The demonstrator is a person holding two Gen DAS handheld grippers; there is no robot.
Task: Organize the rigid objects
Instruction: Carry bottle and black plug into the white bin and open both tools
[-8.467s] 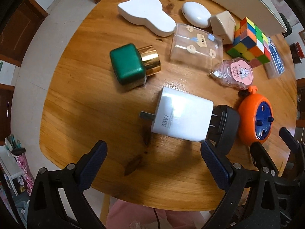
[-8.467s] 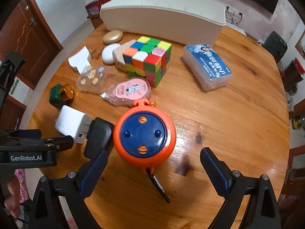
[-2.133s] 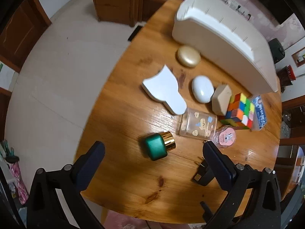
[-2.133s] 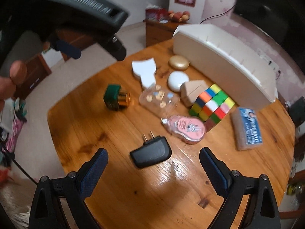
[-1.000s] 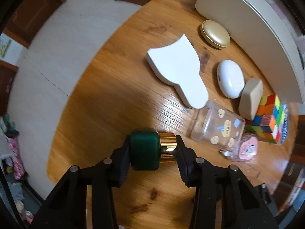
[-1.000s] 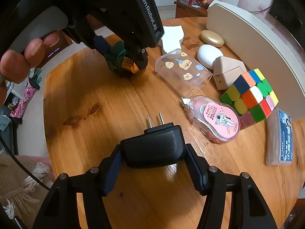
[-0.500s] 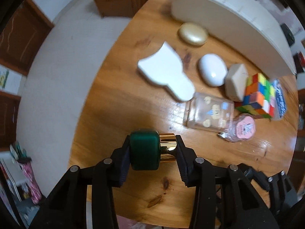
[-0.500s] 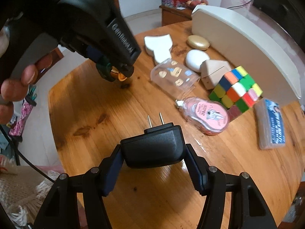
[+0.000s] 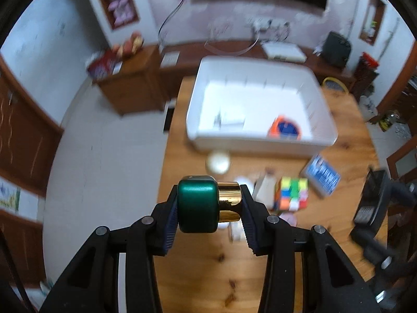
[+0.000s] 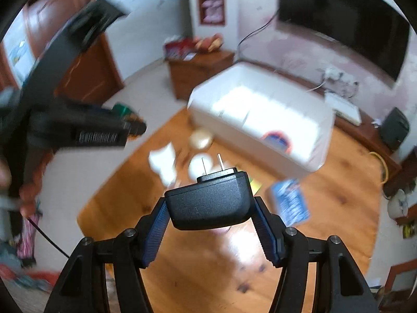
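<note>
— Both grippers have risen off the table [image 9: 198,274] since a second ago.
— Holding what?
— Left gripper [image 9: 209,206] clamps the green bottle [image 9: 198,204]; right gripper [image 10: 211,210] clamps the black plug [image 10: 209,203].
— And the bin [image 9: 260,140]?
— An orange disc [image 9: 285,129] and white charger [image 9: 230,118] lie inside.

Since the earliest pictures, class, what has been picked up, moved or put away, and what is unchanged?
The left gripper has clamped the green, gold-capped bottle and the right gripper the black plug adapter; both are lifted off the round wooden table. The orange and blue round gadget and white charger now lie in the white plastic bin. The colourful puzzle cube stays put.
</note>
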